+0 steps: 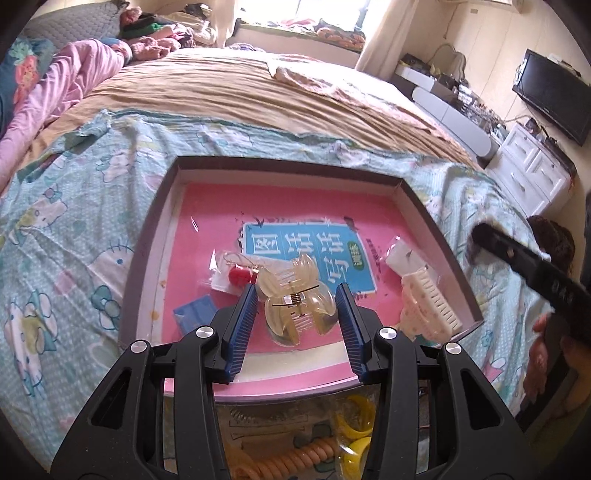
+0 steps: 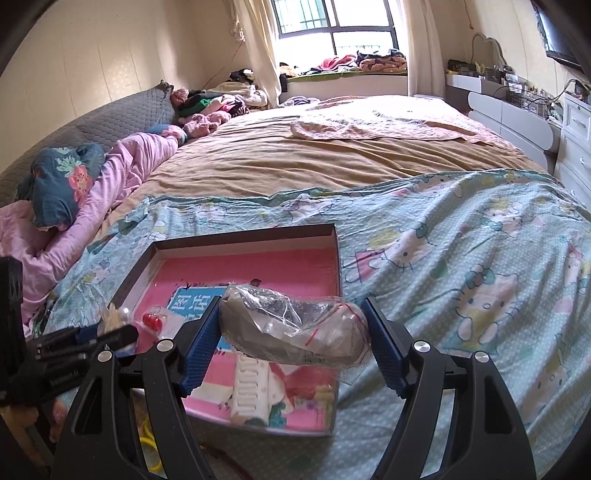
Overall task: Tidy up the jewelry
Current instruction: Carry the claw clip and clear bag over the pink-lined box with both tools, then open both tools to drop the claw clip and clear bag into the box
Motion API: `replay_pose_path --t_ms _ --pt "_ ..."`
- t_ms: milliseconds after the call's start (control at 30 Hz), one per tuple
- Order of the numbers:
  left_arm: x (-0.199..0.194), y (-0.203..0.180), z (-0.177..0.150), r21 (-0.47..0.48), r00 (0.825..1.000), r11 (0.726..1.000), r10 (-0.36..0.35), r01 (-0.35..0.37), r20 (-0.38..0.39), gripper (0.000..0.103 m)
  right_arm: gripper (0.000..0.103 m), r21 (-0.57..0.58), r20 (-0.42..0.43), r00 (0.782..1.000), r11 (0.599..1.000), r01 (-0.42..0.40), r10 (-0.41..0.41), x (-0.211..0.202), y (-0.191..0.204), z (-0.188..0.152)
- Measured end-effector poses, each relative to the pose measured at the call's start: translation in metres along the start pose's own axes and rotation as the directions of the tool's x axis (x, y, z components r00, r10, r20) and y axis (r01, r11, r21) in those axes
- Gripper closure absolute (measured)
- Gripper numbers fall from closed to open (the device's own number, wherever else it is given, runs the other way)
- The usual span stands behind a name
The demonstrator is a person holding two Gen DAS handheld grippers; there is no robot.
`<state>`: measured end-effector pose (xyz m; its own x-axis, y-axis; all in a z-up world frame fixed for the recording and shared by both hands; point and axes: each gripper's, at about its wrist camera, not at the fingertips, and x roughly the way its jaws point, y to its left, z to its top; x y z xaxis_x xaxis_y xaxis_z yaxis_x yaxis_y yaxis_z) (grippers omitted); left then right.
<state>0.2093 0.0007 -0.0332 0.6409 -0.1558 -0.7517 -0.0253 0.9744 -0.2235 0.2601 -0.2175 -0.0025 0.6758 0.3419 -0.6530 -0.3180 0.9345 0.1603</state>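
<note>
Where visible: yellow rings (image 1: 356, 417) leftward.

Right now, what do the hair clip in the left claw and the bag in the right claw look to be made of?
Hair clip: translucent pale-yellow plastic, glossy, with a metal coil spring.
Bag: thin clear plastic film, crinkled and shiny, with a red seal strip; contents unclear.

A home bedroom: a wide bed (image 2: 332, 155) with pillows (image 2: 62, 181), a curtained window (image 2: 332, 22) and a dresser (image 1: 532, 166).
</note>
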Motion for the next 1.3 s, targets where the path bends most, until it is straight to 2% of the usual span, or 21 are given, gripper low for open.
replay_pose_path --t_ms 667,833,933,1100,1167,1300 --pt "0.011 0.006 -0.005 0.006 0.999 1.0 -0.01 0.01 -0.031 0.065 0.029 -0.008 -0.142 0.99 1.0 0.023 -0.024 0.079 0.02 0.005" --pt "0.008 0.006 -0.003 -0.001 1.0 1.0 -0.011 0.011 -0.025 0.064 0.027 0.019 -0.163 0.987 1.0 0.011 -0.008 0.079 0.016 0.001" --pt "0.006 0.006 -0.003 -0.001 1.0 1.0 -0.013 0.013 -0.022 0.064 0.019 0.031 -0.137 0.991 1.0 -0.001 0.005 0.069 0.014 0.001" --pt "0.003 0.005 -0.003 0.0 1.0 1.0 -0.014 0.014 -0.018 0.064 0.017 0.029 -0.106 0.994 0.999 -0.013 0.016 0.049 0.016 0.002" --pt "0.001 0.005 -0.004 0.0 1.0 1.0 -0.012 0.012 -0.014 0.059 0.015 0.027 -0.095 0.995 0.999 -0.019 0.021 0.042 0.016 0.002" --pt "-0.005 0.004 -0.002 -0.005 1.0 1.0 -0.013 0.013 -0.003 0.055 0.013 0.027 -0.074 0.996 0.999 -0.042 0.044 0.026 0.019 -0.002"
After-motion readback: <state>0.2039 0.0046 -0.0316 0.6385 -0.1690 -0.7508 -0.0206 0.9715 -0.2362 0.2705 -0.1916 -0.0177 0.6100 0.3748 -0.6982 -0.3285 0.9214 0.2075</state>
